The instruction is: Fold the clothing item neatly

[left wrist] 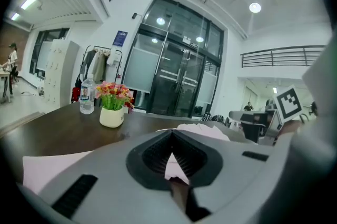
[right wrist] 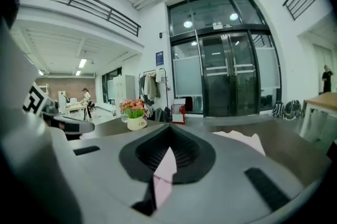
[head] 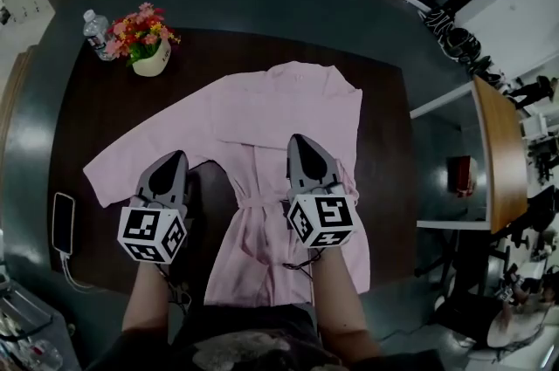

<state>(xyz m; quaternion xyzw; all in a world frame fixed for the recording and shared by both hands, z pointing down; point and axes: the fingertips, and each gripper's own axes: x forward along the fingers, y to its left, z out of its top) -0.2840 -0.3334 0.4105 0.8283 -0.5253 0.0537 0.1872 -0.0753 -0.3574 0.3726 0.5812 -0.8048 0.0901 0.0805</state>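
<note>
A pink garment [head: 271,107] lies spread on the dark brown table [head: 96,112], collar end away from me. Its left sleeve [head: 122,164] stretches out to the side, and its right edge runs straight. My left gripper [head: 177,156] rests at the lower edge of that sleeve, shut, with a sliver of pink cloth [left wrist: 176,167] between its jaws. Over the garment's middle, near the waist tie, my right gripper [head: 300,139] is shut on a folded bit of pink fabric [right wrist: 164,173]. Both grippers point away from me.
A pot of flowers [head: 147,42] and a water bottle [head: 94,33] stand at the table's far left corner. A phone [head: 64,223] on a cable lies at the near left edge. Another desk [head: 500,151] stands to the right.
</note>
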